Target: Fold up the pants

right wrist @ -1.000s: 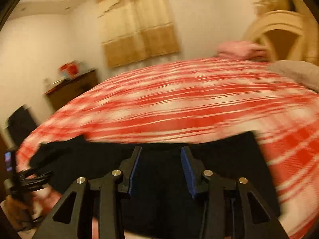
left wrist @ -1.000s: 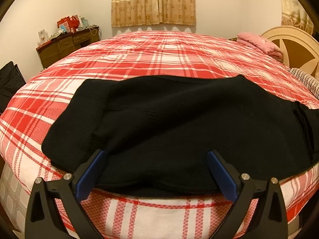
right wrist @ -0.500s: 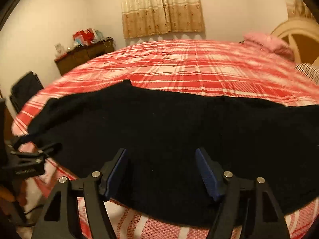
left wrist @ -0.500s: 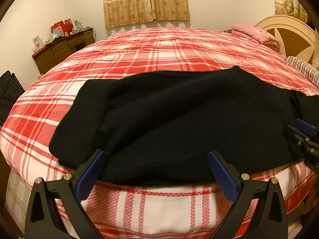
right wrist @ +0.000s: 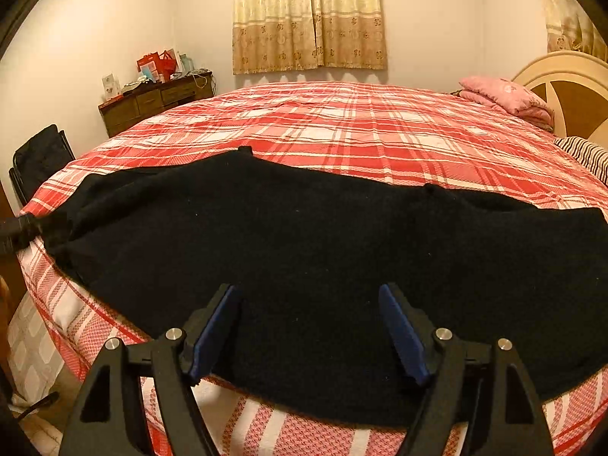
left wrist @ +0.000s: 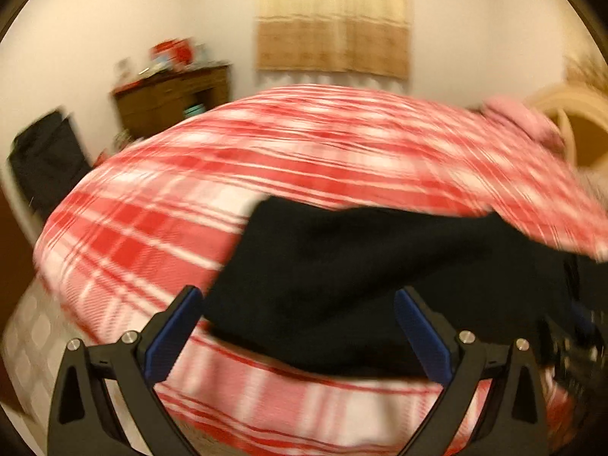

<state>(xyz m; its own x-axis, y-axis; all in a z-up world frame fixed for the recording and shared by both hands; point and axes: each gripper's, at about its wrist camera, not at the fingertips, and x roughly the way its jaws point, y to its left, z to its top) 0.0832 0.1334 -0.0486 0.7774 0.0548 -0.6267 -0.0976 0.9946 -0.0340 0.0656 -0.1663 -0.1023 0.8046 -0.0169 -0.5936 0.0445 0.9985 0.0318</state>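
The black pants (right wrist: 304,250) lie flat along the near edge of the bed (right wrist: 342,133), spread from 9 o'clock to 3 o'clock in the right wrist view, their lower hem hanging just over the mattress edge. The right gripper (right wrist: 309,326) hovers over that near hem at 6 o'clock; its 2 fingers (right wrist: 212,334) have just been opening and stand spread apart, released, with cloth seen between them but not pinched. At 9 o'clock a dark tool tip meets the pants' left end; whether it grips is unclear.

In the blurred left wrist view the left gripper (left wrist: 300,326) also has its fingers (left wrist: 171,334) wide apart, released, the pants (left wrist: 361,266) lying beyond them from 12 to 3 o'clock.

Beyond the pants the plaid bed is open cloth up to a pink pillow (right wrist: 505,98) at 2 o'clock. A dresser (right wrist: 152,102) at 10 o'clock holds red bags and small clutter on top. A curtain (right wrist: 307,19) hangs at 12 o'clock.
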